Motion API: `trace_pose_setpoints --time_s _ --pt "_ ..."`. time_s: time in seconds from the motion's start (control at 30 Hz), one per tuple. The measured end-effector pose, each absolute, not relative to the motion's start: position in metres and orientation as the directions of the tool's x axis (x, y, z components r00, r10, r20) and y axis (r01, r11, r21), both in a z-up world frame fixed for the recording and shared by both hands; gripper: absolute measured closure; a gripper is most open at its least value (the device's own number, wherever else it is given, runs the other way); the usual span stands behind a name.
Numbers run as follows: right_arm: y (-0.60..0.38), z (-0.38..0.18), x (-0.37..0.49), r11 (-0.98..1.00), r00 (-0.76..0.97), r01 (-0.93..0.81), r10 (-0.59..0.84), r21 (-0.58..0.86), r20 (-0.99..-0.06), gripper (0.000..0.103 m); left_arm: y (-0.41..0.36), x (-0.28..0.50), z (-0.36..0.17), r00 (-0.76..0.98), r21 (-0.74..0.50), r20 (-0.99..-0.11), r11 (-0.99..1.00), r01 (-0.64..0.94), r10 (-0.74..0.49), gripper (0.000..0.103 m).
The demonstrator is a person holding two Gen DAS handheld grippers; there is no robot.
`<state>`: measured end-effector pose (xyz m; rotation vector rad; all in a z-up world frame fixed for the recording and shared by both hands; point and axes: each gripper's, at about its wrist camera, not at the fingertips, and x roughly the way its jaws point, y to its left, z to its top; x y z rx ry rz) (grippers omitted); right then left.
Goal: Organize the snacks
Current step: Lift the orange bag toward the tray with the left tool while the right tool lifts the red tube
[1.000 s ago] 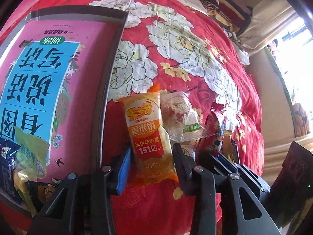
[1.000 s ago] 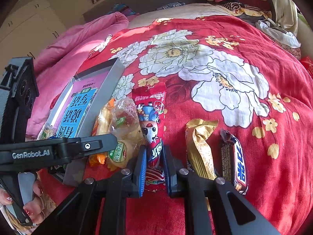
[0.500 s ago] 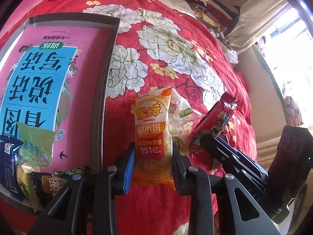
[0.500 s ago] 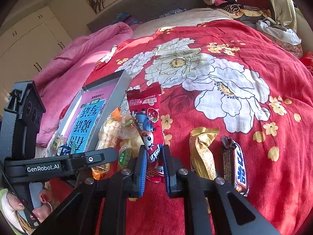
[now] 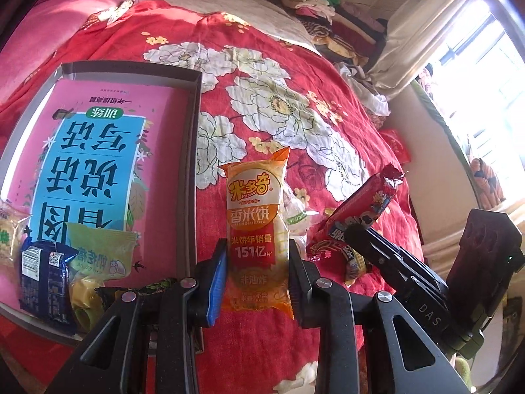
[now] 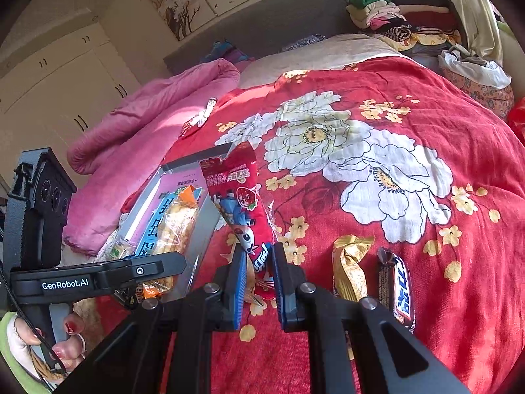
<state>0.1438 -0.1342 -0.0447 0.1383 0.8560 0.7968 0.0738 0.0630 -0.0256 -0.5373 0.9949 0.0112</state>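
Above the floral quilt [image 5: 295,65], each tool clenched on crinkly plastic: left tool [image 5: 257,274] on orange rice-cracker packet [image 5: 256,226], right tool [image 6: 259,282] on red pouch [image 6: 239,203].

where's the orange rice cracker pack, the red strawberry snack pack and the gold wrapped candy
orange rice cracker pack [image 5: 254,229], left wrist view, on its printed front.
red strawberry snack pack [image 6: 239,197], right wrist view, on its upper half.
gold wrapped candy [image 6: 350,267], right wrist view, on the wrapper's middle.

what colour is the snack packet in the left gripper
Orange-yellow plastic rice cracker packet with a red band, clearest in the left wrist view.

Red floral bedspread [image 6: 377,170], pink quilt [image 6: 141,124], folded clothes [image 6: 393,13]
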Motion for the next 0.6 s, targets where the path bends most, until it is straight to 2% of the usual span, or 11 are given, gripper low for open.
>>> trace_pose_setpoints --time_s 0.27,0.47,0.6 --pt "-0.133 -0.039 0.131 0.682 0.371 -0.604 0.699 0.413 -0.611 0.087 0.079 0.061 -0.018 0.576 -0.428 -0.790 0.863 -0.269 -0.212 0.069" --pt "-0.131 -0.052 0.136 0.747 0.385 -0.560 0.617 0.358 -0.686 0.086 0.089 0.055 -0.017 0.582 -0.434 -0.787 0.855 -0.283 -0.207 0.069" --pt "-0.133 -0.067 0.145 0.772 0.359 -0.513 0.590 0.375 -0.723 0.079 0.095 0.051 -0.013 0.591 -0.438 -0.781 0.852 -0.286 -0.202 0.069"
